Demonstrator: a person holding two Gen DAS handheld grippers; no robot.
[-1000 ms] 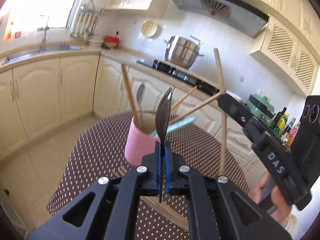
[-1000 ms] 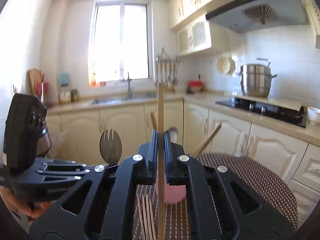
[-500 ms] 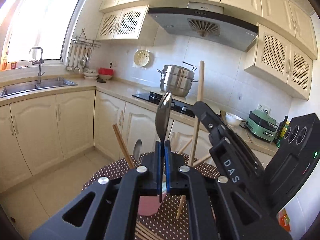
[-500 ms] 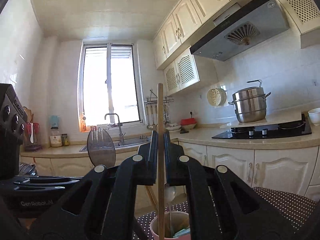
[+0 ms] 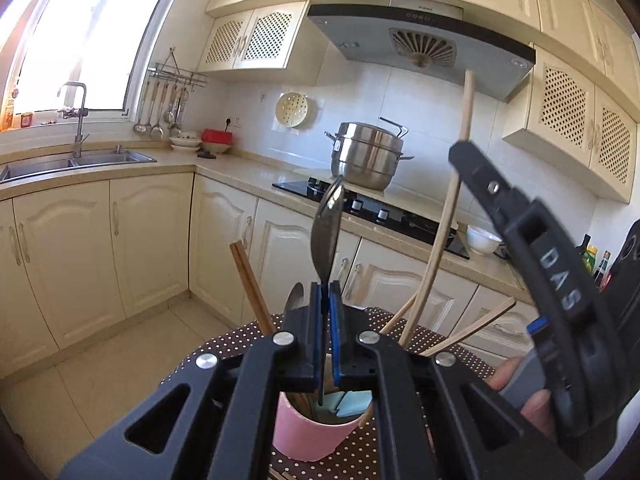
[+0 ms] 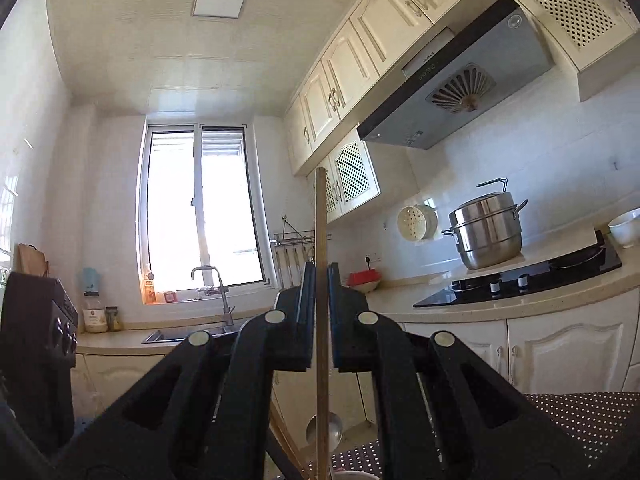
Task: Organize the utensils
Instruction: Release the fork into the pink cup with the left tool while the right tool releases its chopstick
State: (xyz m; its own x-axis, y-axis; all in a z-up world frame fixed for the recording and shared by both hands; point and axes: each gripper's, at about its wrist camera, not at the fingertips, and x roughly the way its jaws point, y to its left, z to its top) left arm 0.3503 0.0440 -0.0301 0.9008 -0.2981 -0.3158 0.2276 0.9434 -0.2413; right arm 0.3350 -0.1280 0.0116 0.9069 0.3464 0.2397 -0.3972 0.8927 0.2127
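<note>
Left wrist view: left gripper [image 5: 326, 292] clamps a spoon [image 5: 329, 228]; right gripper [image 6: 321, 276] clamps a chopstick [image 6: 321, 220].

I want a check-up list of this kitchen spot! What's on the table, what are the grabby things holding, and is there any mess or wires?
Surface: table with a brown, white-dotted cloth.
Job's things: pink cup holding chopsticks, a spoon and something pale blue; more chopsticks lean out on its right.
Clutter: nothing seen on the visible cloth.
Grippers: left gripper shut on a metal spork, above the cup; right gripper shut on one wooden chopstick, upright.
Cables: nothing seen.
Surroundings: steel pot on the stove, sink under the window, white bowl, hanging ladles.
</note>
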